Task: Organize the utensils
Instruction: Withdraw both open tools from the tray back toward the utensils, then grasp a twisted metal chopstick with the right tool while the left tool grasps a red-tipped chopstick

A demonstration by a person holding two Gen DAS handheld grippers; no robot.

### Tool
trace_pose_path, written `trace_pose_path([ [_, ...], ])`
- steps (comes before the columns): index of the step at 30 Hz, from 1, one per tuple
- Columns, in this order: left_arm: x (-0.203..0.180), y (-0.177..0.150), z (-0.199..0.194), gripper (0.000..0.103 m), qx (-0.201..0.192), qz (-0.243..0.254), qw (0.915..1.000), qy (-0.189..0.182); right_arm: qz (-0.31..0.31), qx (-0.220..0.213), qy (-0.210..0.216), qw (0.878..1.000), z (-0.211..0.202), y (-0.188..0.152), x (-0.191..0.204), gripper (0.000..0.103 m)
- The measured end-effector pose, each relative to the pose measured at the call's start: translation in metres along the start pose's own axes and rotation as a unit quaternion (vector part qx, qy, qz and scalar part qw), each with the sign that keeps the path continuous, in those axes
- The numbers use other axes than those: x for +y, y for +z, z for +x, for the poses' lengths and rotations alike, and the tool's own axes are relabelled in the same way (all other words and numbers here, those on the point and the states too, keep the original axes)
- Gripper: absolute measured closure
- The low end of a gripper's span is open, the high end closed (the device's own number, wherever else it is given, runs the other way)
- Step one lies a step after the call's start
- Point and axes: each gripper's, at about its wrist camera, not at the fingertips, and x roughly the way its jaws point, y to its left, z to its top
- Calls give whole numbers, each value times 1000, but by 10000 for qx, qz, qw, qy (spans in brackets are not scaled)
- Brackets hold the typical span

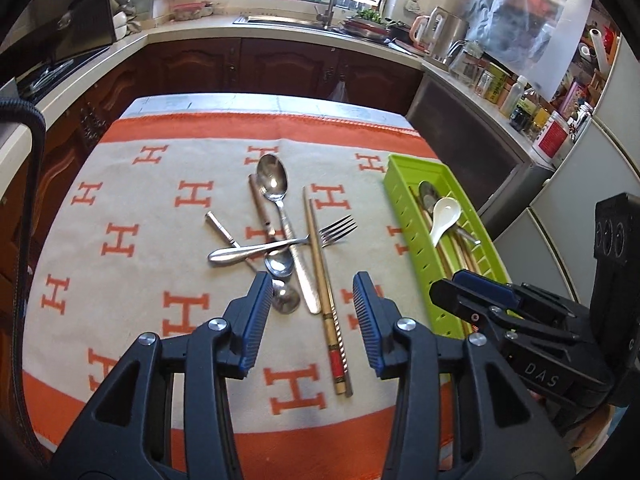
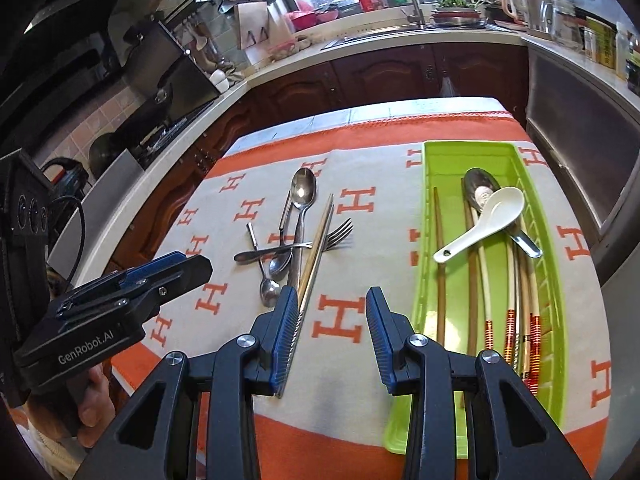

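On the orange-and-cream cloth (image 1: 132,184), left wrist view: left gripper (image 1: 312,320) hangs over the near edge of a crossed pile, jaws parted and nothing between them. Pile holds a large steel spoon (image 1: 274,182), a fork (image 1: 280,245) lying across it, a small spoon (image 1: 285,300) and a pair of chopsticks (image 1: 324,284) running toward the camera. Green tray (image 1: 400,184) sits to the right, already holding a white ceramic spoon (image 1: 444,216). Judgement: steel pieces are stiff, thin and slick; the pads should cross a handle mid-length, not the bowl. Right wrist view: right gripper (image 2: 332,340) is also parted and empty, chopsticks just beside its left pad, tray (image 2: 460,152) to its right with several chopsticks inside. Judgement: chopsticks are light and roll easily; take both together near the thick end. Ceramic spoon would chip if struck.
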Motion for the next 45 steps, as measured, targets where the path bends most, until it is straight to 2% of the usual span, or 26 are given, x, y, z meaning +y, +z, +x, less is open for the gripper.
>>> trace_pose_path([
  [3, 8, -8, 4, 65, 19, -47, 10000, 63, -113, 105, 103, 9998, 9, -2, 11, 58],
  [7, 15, -19, 10, 64, 19, -54, 9998, 196, -260, 304, 1, 9992, 25, -7, 25, 58],
  [15, 35, -39, 23, 65, 229, -247, 9993, 148, -410, 741, -453, 9954, 64, -25, 36, 58],
  [19, 48, -45, 26, 65, 273, -402, 9988, 83, -476, 935, -570, 9928, 80, -33, 41, 70],
  [24, 63, -50, 25, 64, 284, -604, 9978, 7, -406, 1133, -649, 9906, 96, -40, 43, 76],
  [28, 71, -52, 24, 64, 271, -677, 9973, -26, -467, 1096, -879, 9890, 102, -41, 48, 81],
  [38, 74, -54, 26, 65, 265, -650, 9975, -105, -761, 925, -1405, 9828, 120, -29, 60, 81],
  [45, 73, -54, 32, 65, 369, -633, 9973, -95, -880, 670, -1458, 9831, 129, -21, 58, 81],
])
